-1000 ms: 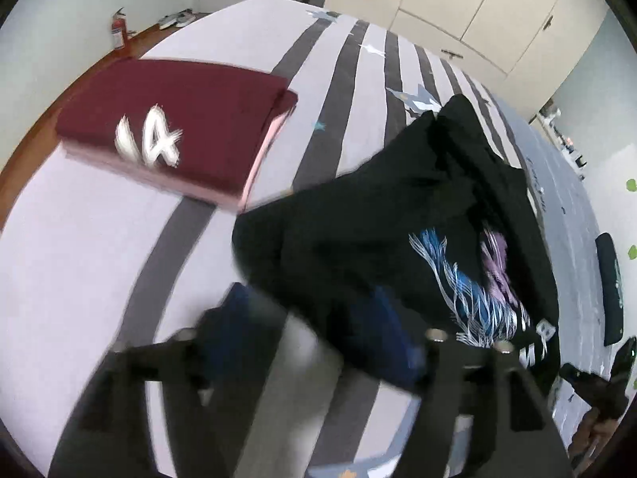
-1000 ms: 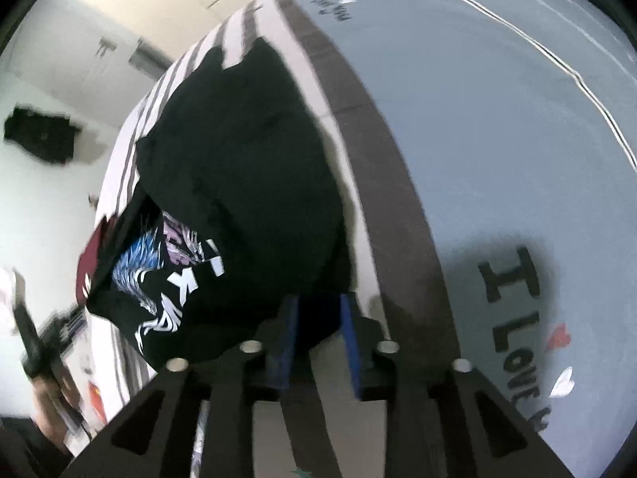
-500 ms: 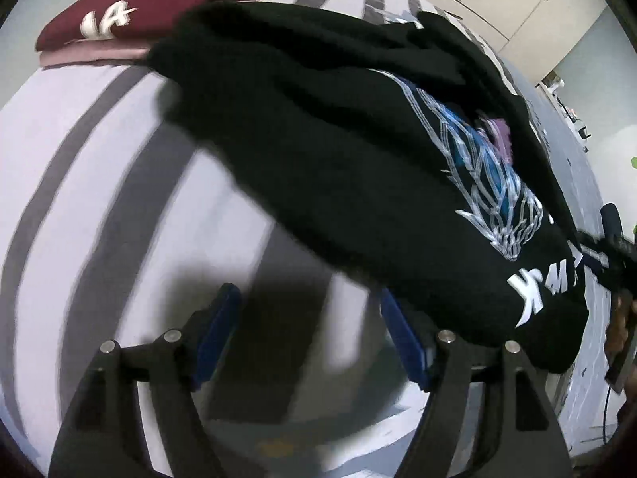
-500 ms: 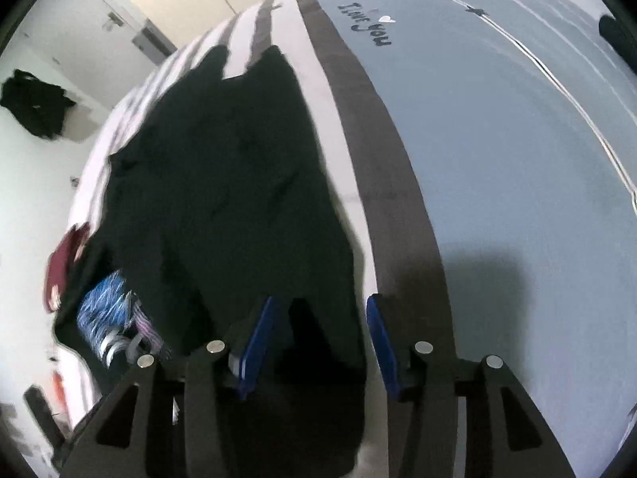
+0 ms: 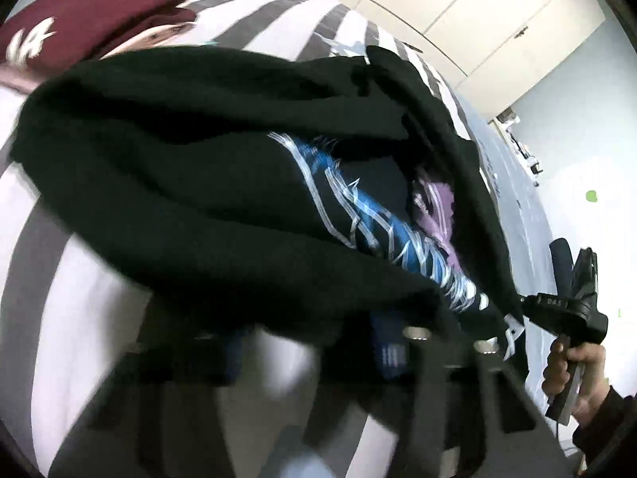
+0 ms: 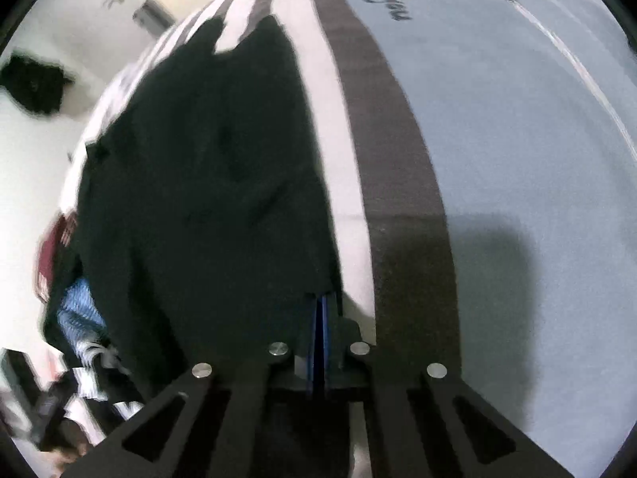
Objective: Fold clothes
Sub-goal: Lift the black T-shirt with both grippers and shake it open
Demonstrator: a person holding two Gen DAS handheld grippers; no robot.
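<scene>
Two close wrist views, shared black shirt [image 5: 223, 167]

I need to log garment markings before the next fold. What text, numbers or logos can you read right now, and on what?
"LA" monogram, white: on the folded maroon garment.
"D4S", as best it reads, small: on the right hand-held gripper body.
White letters on the black T-shirt hem: partly hidden, unreadable.
Dark script on the grey bedspread, seen upside down: too blurred to read.
</scene>
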